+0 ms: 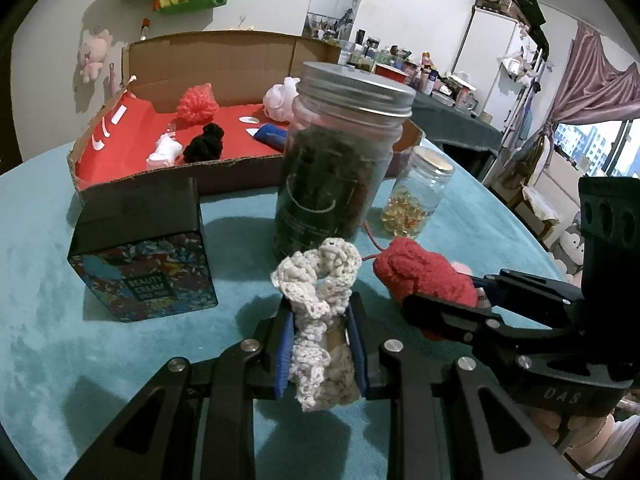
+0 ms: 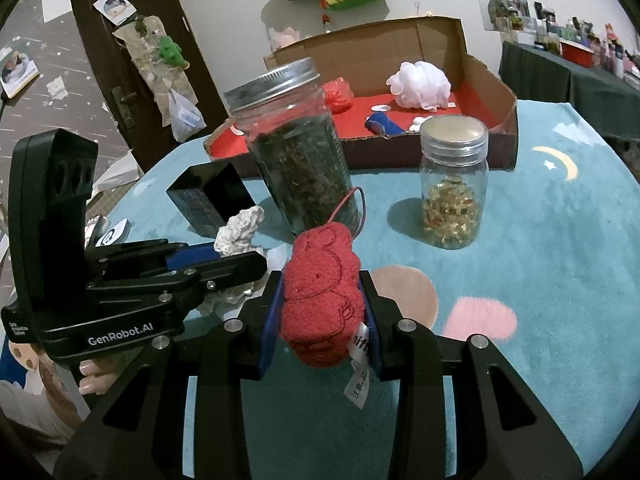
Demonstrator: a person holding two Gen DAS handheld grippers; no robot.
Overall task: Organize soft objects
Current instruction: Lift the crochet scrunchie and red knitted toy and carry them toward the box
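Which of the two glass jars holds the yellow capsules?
The small jar, the shorter one right of the tall jar in the right wrist view. Its clear glass shows golden capsules at the bottom; the tall jar is packed with dark dried leaves.

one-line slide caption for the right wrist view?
Right tool grips a red plush rabbit above the teal cloth, jars and cardboard box ahead.
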